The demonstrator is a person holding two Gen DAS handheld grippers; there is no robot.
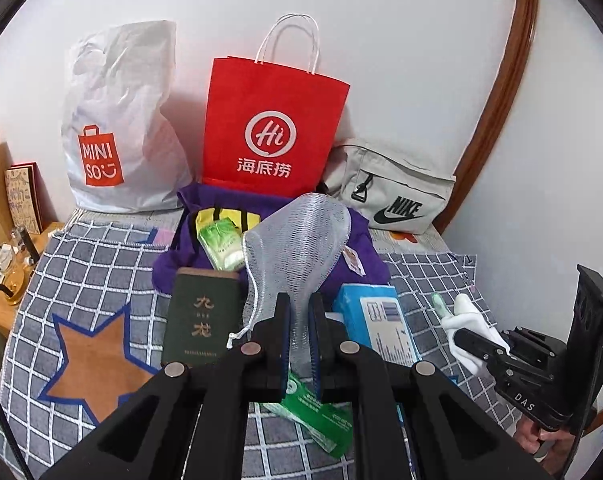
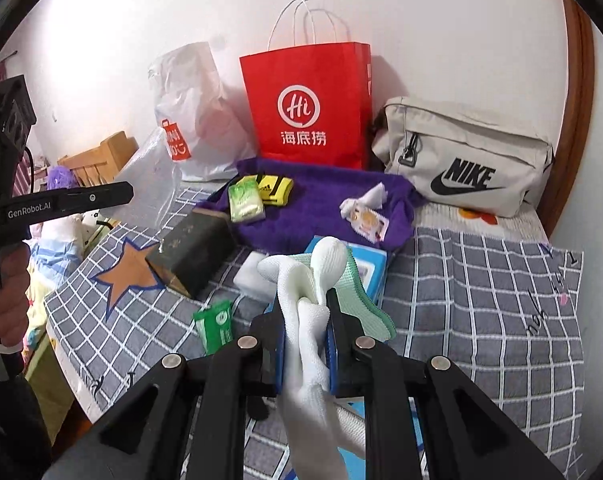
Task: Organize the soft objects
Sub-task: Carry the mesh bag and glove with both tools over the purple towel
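The left gripper (image 1: 299, 312) has its fingers closed on a white mesh bag (image 1: 301, 240), lifted above the bed's checked blanket (image 1: 101, 264). The right gripper (image 2: 305, 304) has its fingers pinched on a white glove (image 2: 307, 320) with a green cuff, raised over a blue box (image 2: 371, 270) at the blanket's middle. Near it lie a dark green book (image 2: 193, 254) and a green packet (image 2: 215, 326). Toward the wall edge, a purple cloth (image 2: 321, 204) carries a tissue pack (image 2: 245, 198); behind it stand a red paper bag (image 2: 313, 108), a white plastic bag (image 2: 197, 120) and a grey pouch (image 2: 465, 156).

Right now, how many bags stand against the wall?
3: a white plastic bag on the left, a red paper bag in the middle, a grey Nike bag on the right. None seems hidden.
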